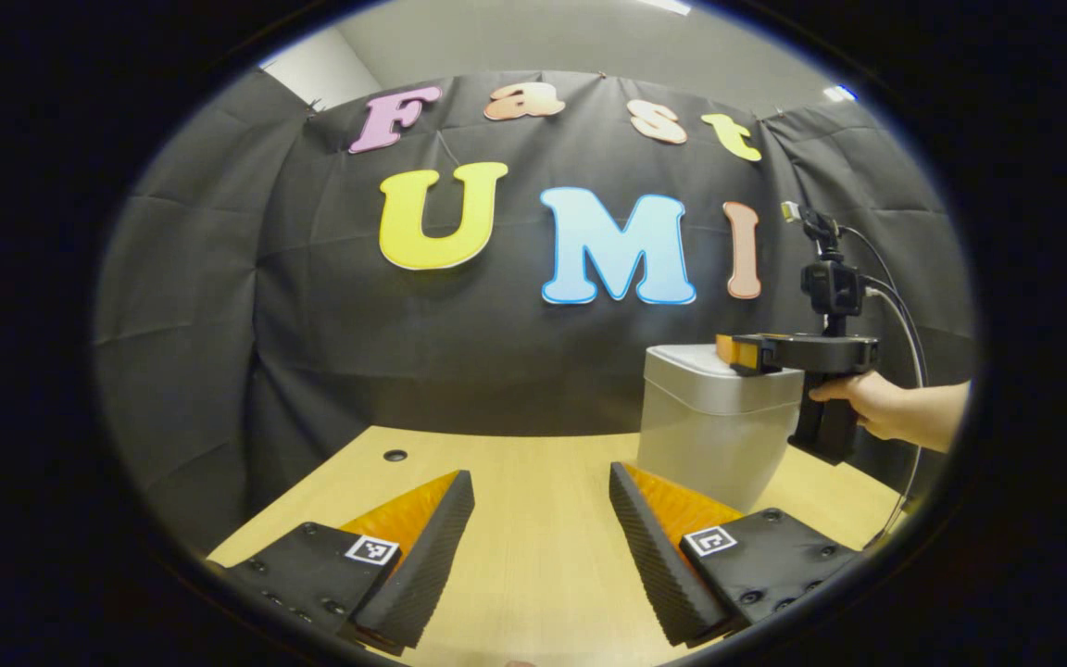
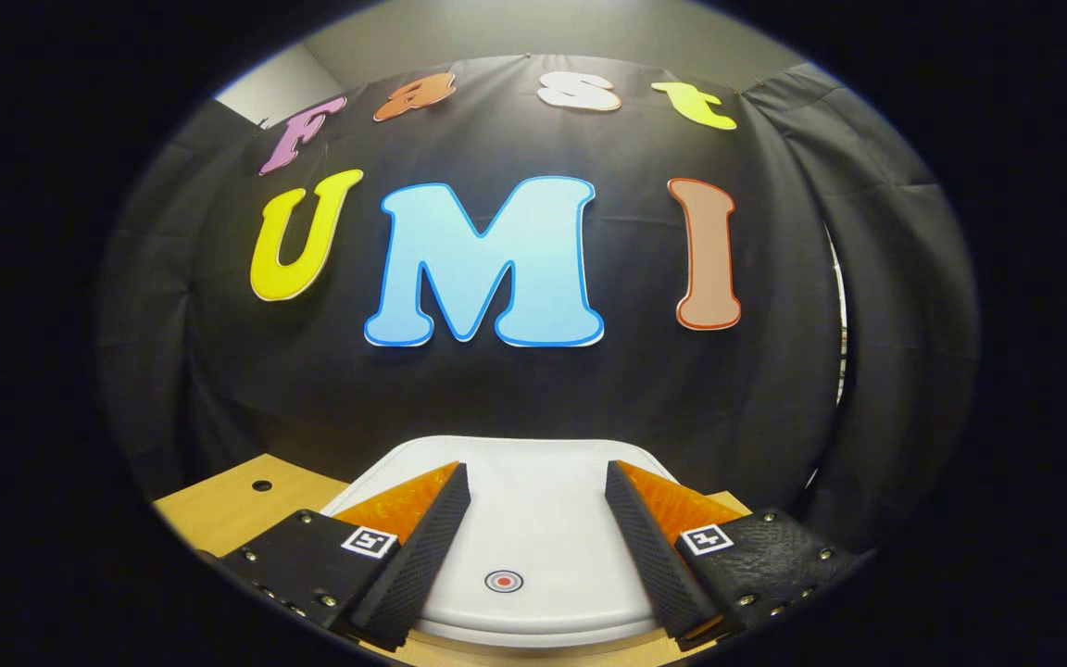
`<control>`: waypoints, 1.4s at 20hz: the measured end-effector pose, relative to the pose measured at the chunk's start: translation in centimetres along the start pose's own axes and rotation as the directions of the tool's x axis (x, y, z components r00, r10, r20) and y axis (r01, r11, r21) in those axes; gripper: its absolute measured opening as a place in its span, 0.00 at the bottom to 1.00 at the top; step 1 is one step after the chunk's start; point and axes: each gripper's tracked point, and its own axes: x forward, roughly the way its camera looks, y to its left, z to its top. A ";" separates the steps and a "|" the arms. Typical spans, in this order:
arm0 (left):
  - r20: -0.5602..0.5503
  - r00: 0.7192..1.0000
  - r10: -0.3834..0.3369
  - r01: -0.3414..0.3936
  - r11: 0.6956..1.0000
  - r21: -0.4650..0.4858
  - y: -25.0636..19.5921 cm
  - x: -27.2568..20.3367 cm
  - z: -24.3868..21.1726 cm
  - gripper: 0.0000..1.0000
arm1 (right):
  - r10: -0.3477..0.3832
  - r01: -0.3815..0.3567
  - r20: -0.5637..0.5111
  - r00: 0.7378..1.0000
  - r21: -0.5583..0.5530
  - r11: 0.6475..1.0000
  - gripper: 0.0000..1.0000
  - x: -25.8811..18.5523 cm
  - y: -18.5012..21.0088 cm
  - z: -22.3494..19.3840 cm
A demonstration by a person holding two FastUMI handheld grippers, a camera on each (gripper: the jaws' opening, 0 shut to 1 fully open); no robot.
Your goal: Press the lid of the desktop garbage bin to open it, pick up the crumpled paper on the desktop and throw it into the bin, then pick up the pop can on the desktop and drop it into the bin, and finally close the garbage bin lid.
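Observation:
A grey desktop garbage bin [image 1: 714,421] stands on the wooden table at the right, its lid down. In the left gripper view my right gripper [image 1: 746,354] hovers level over the bin's top, held by a hand [image 1: 876,405]. The right gripper view looks down on the white lid [image 2: 533,519], which carries a small red ring mark [image 2: 503,581]. My right gripper [image 2: 535,477] is open just above the lid, a finger to each side of the mark. My left gripper [image 1: 541,486] is open over bare tabletop, left of the bin, with nothing between its fingers.
The light wooden table [image 1: 496,482] has a small round hole [image 1: 395,455] near its back left. Black cloth closes the booth behind and at both sides. A cable [image 1: 904,324] runs from the right gripper's camera mount down past the table's right edge.

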 end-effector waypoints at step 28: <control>0.023 0.978 0.209 -0.208 0.978 -0.010 -2.3 -8.5 1.5 0.96 | 0.058 -0.063 0.055 0.997 0.076 0.995 0.99 -10.7 -1.2 0.0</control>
